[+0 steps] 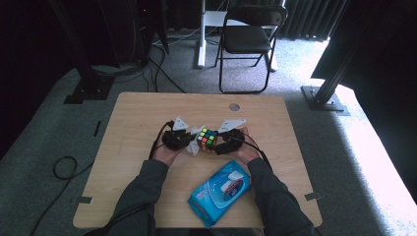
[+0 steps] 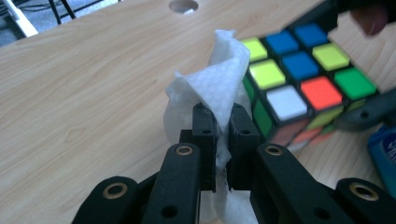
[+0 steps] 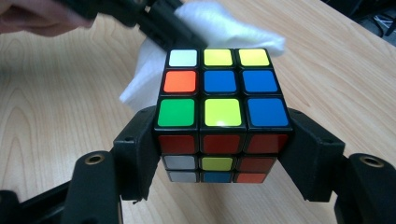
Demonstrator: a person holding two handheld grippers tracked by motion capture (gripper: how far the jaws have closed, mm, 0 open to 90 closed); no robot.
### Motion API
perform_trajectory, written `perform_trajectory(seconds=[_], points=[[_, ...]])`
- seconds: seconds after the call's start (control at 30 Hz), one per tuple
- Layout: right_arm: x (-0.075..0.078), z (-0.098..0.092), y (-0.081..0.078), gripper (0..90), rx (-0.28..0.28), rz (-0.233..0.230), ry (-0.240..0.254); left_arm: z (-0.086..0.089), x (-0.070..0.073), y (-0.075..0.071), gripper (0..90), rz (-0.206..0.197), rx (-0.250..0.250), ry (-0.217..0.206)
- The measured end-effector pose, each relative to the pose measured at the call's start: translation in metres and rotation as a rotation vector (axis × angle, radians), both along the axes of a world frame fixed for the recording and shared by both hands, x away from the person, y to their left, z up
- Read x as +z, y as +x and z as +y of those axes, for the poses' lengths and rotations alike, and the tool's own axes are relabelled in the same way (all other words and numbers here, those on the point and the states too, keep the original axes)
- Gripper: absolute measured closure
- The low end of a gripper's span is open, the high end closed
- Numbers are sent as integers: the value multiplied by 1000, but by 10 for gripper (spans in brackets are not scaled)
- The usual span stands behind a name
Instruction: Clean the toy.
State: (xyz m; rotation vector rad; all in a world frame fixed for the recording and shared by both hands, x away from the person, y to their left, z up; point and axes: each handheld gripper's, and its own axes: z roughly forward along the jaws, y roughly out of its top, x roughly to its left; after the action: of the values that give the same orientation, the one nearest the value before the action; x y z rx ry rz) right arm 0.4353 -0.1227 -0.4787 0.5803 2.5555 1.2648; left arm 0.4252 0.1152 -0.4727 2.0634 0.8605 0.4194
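You are holding the puzzle cube [image 3: 219, 112] above the middle of the table [image 1: 142, 123], clamped in the right gripper [image 3: 219, 154]. The left gripper [image 2: 219, 135] is pinching a white wipe [image 2: 219, 79] against the cube's side. I judge the wiping is underway; the other faces remain.
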Motion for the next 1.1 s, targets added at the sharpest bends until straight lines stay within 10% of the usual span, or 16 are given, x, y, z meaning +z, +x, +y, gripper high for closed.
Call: perform_trajectory(seconds=[0.57, 1.1], points=[[-7, 14, -5, 342, 46, 8, -30, 0, 15, 3, 841, -37, 39, -66], [2, 4, -4, 342, 16, -13, 5, -6, -8, 3, 841, 22, 27, -31]])
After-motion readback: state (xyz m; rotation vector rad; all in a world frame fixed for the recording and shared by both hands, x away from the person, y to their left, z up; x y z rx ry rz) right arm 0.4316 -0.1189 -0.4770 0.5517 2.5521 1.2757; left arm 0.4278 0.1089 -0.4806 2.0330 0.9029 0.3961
